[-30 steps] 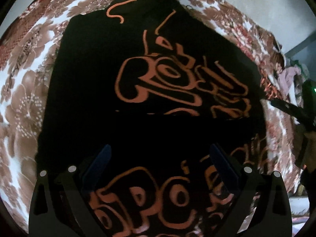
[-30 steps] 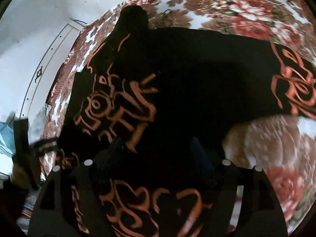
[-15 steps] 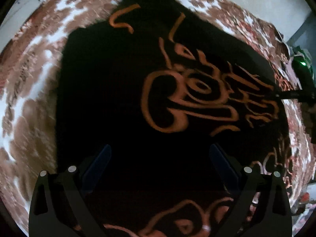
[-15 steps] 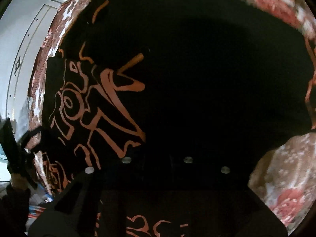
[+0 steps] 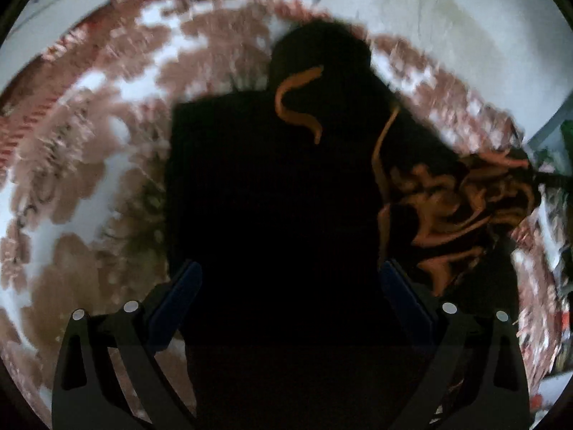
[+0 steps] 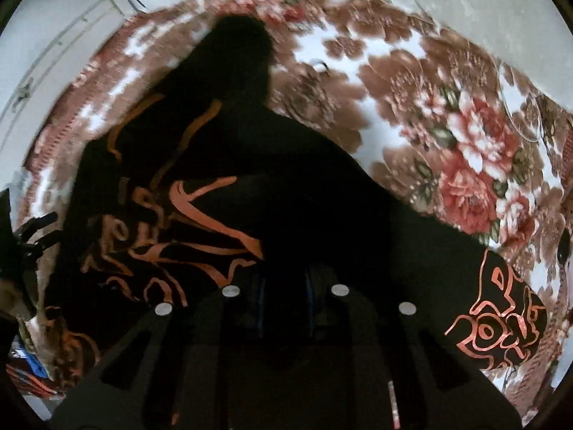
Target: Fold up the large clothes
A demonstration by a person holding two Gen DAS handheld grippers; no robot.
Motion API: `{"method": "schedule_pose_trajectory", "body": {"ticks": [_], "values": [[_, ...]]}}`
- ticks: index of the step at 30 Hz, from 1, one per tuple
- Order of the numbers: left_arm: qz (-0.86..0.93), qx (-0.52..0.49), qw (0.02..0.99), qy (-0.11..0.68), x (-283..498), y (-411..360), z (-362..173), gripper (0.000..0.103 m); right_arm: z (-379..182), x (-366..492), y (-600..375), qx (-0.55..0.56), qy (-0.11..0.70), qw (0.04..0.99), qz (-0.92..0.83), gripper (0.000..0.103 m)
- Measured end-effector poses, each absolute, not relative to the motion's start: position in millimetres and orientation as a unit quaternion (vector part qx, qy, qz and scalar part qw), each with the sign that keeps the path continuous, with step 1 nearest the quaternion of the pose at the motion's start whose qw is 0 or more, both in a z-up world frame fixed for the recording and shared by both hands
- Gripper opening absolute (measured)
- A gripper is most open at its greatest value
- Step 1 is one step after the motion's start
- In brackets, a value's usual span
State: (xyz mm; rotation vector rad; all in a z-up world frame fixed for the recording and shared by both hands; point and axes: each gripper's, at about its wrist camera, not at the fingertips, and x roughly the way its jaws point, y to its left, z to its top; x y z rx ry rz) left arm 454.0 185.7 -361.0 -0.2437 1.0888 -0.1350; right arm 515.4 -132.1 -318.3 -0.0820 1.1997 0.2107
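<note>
A large black garment (image 5: 268, 197) with orange lettering lies spread on a floral blanket (image 5: 89, 179). My left gripper (image 5: 290, 286) hangs open above the garment's plain black part, its blue pads wide apart and nothing pinched. At the right of that view the lettered part (image 5: 465, 208) is bunched and raised. In the right wrist view my right gripper (image 6: 286, 279) is shut on a fold of the black garment (image 6: 322, 197). A sleeve end with orange print (image 6: 501, 315) lies to its right. The other gripper (image 6: 32, 236) shows at the far left edge.
The brown and pink floral blanket (image 6: 465, 143) covers the whole surface around the garment. A pale wall (image 5: 429, 7) rises behind its far edge. Mixed clutter (image 6: 28, 358) sits off the blanket at the lower left of the right wrist view.
My right gripper went from open to shut on the black fabric and rose with it, bunching the lettered part. My left gripper slid across the garment toward its plain side.
</note>
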Motion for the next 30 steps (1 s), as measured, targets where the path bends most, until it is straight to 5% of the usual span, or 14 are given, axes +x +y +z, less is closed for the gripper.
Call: {"method": "schedule_pose_trajectory", "body": {"ticks": [7,11,17,21,25,30], "values": [[-0.062,0.041,0.834,0.547,454,150,-410,0.098,-414,511,-153,0.008,0.623,0.78,0.065,0.022],[-0.066,0.044,0.831,0.55,458,153,-413,0.099,-422,505,-162,0.0,0.618,0.785,0.044,0.052],[-0.066,0.072,0.817,0.569,460,154,-408,0.099,-402,474,-190,0.04,0.615,0.787,0.03,0.081],[-0.025,0.064,0.814,0.577,450,175,-406,0.099,-396,447,-220,0.04,0.61,0.791,0.02,0.083],[0.019,-0.059,0.804,0.591,434,224,-411,0.099,-403,424,-256,0.048,0.612,0.789,0.02,0.083],[0.098,-0.028,0.817,0.568,418,226,-373,0.098,-388,396,-322,0.061,0.602,0.796,0.005,0.083]]}}
